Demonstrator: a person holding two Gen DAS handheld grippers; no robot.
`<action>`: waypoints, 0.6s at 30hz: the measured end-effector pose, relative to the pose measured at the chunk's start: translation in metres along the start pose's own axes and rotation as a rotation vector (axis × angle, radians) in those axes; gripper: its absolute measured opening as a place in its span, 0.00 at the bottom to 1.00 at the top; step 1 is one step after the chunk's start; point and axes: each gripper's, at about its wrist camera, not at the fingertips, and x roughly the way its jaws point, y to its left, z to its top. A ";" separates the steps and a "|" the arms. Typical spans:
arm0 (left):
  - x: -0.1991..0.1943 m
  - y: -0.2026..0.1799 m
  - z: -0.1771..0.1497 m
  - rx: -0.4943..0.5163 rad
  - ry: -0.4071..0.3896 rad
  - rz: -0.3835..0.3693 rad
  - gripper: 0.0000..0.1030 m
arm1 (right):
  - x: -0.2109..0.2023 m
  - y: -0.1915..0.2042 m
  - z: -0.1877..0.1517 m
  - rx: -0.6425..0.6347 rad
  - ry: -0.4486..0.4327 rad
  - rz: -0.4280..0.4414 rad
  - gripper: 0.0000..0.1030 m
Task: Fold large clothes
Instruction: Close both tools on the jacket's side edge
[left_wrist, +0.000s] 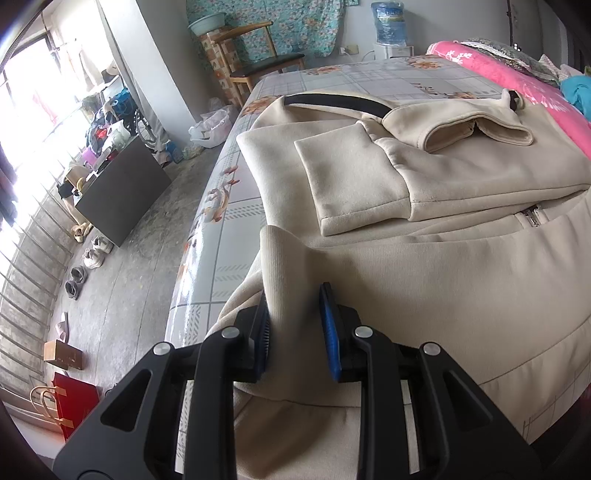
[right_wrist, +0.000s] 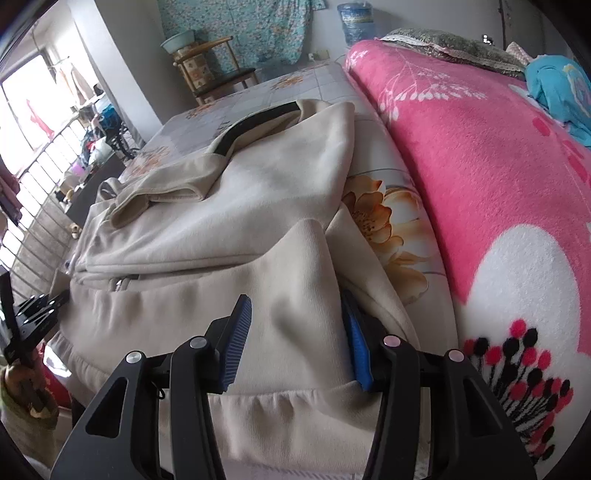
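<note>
A cream hooded jacket (left_wrist: 424, 192) lies on the bed with both sleeves folded across its chest and the hood at the far end. My left gripper (left_wrist: 295, 299) stands at the jacket's near left hem corner, its blue pads (left_wrist: 328, 328) set apart around a raised fold of cloth. My right gripper (right_wrist: 295, 314) stands at the near right hem corner of the jacket (right_wrist: 229, 221), pads apart around a wide bunch of fabric. The left gripper also shows at the left edge of the right wrist view (right_wrist: 33, 314).
The bed has a flowered grey sheet (left_wrist: 221, 206). A pink blanket (right_wrist: 480, 166) lies along the jacket's right side. Left of the bed is bare floor with shoes (left_wrist: 88, 258), a dark cabinet (left_wrist: 122, 192) and a red bag (left_wrist: 74, 402). A wooden chair (left_wrist: 258, 59) stands beyond the bed.
</note>
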 end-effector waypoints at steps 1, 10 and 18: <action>0.000 0.000 0.000 -0.004 0.002 0.000 0.24 | -0.001 0.000 -0.001 -0.003 0.006 0.009 0.47; -0.001 0.001 -0.001 -0.012 0.000 0.003 0.24 | 0.009 0.003 0.015 -0.056 0.033 0.011 0.46; -0.001 0.001 0.000 -0.022 0.004 -0.003 0.24 | 0.012 0.022 0.010 -0.152 0.042 -0.128 0.30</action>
